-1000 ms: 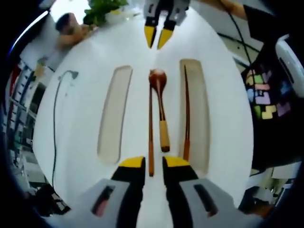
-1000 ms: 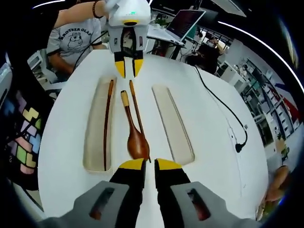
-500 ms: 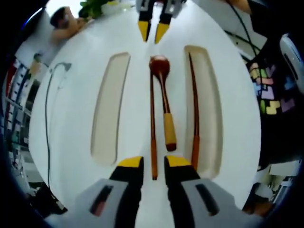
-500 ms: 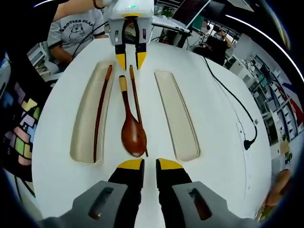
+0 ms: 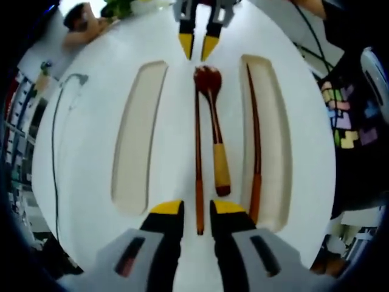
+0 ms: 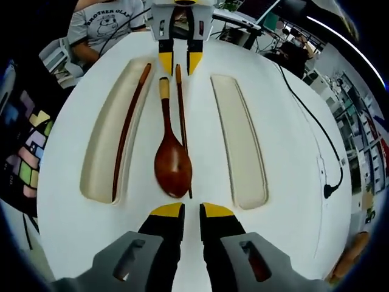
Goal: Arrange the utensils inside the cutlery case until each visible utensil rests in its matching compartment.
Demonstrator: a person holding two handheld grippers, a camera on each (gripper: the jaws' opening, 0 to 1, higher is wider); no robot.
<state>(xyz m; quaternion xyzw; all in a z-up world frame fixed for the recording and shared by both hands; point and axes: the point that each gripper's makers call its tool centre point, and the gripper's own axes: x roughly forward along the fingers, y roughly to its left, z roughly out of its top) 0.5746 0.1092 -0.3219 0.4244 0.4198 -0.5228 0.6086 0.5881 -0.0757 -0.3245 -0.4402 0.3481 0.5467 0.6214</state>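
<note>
A white table carries two long beige cutlery trays. One tray holds a single brown chopstick; the other tray has nothing in it. Between them, on the bare table, lie a brown spoon with a yellow handle end and a second chopstick. My left gripper is open, its jaws on either side of that loose chopstick's end. My right gripper is narrowly open, just short of the spoon's bowl.
A black cable runs over the table beside the empty tray. A seated person and a laptop are past the far edge in the right gripper view. A green plant stands at the table's rim.
Both cameras have come closer to the trays and to each other. The left jaws now flank the loose chopstick's end. The utensils lie where they were.
</note>
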